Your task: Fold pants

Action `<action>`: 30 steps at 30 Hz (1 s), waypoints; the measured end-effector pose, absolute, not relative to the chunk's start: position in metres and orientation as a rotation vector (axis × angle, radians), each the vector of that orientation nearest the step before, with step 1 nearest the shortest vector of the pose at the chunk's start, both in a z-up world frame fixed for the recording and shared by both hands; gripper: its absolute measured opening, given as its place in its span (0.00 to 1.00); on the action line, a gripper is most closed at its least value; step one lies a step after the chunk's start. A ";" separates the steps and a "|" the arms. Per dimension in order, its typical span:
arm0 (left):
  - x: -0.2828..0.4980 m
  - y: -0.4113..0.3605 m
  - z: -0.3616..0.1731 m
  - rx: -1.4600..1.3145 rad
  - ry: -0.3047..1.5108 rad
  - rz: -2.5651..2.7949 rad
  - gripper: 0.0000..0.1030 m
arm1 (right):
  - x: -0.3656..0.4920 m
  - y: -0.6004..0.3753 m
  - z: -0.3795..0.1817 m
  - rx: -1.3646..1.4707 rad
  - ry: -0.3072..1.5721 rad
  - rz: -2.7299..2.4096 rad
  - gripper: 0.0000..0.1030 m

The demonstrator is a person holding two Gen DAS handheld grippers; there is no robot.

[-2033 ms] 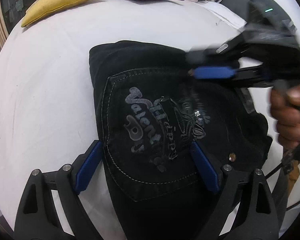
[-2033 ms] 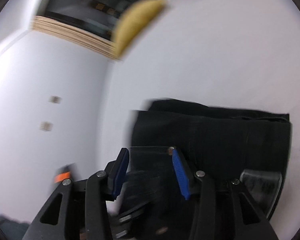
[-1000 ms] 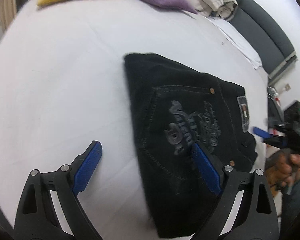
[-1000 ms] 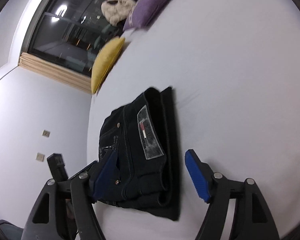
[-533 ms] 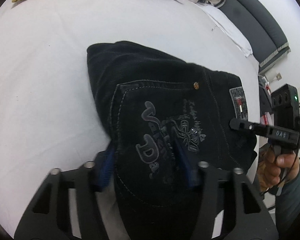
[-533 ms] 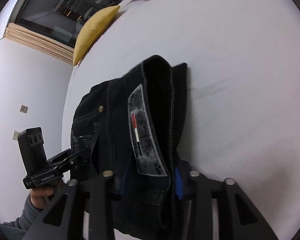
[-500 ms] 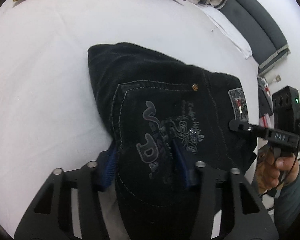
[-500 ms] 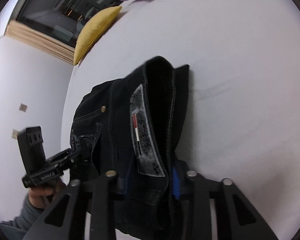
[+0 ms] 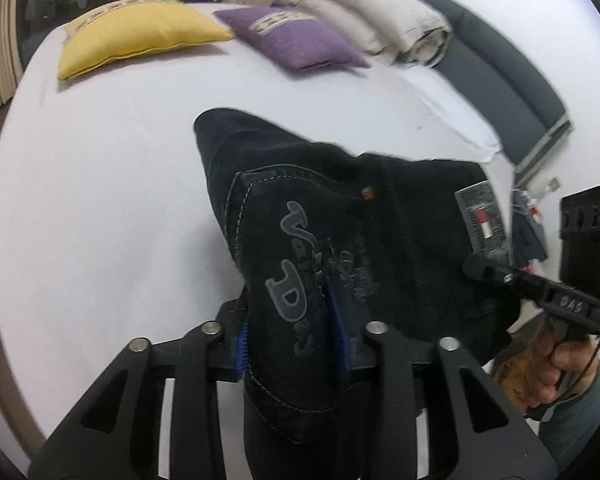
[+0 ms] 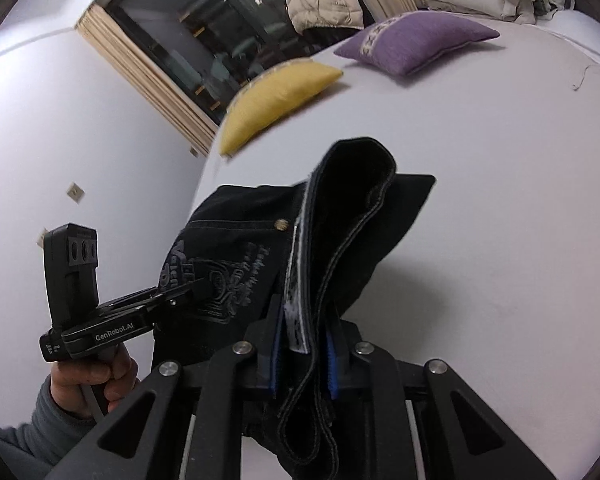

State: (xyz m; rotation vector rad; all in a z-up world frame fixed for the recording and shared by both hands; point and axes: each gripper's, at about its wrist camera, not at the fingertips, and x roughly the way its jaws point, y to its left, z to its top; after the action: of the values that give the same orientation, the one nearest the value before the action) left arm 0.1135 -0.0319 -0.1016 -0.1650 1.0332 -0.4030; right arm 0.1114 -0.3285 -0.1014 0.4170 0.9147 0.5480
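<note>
Our left tongs are closed tight on the back pocket of the black pants, the blue pads nearly buried in denim. Our right tongs are pinched on the waistband end, where a pale label runs edge-on between the pads. The folded pants hang between the two grips, raised off the white bed; from the right wrist view a shadow lies under the far corner, though we cannot tell whether that corner touches the sheet. The pocket lettering is partly creased and unreadable. Below both grips the cloth runs out of frame. In the left wrist view the right tongs' tips are lost against the dark fabric near the label; only the handle and the right hand show clearly. A yellow pillow, a purple pillow and a rolled duvet sit well apart at the bed's far side.
</note>
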 end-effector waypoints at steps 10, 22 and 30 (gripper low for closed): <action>0.091 0.030 -0.177 -0.221 1.065 -0.197 0.72 | 0.092 -0.379 -0.195 0.577 1.056 0.242 0.60; -0.053 -0.008 -0.011 0.113 0.351 -0.008 1.00 | -0.003 -0.365 -0.057 0.277 0.482 0.115 0.84; -0.100 0.002 0.075 -0.061 0.336 -0.140 1.00 | -0.090 -0.331 0.061 0.076 0.081 0.114 1.00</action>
State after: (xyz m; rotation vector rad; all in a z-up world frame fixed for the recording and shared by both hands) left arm -0.1003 0.0023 0.0746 -0.0607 0.3361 -0.1400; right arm -0.0900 -0.3308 0.0614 0.0760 0.0811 0.1137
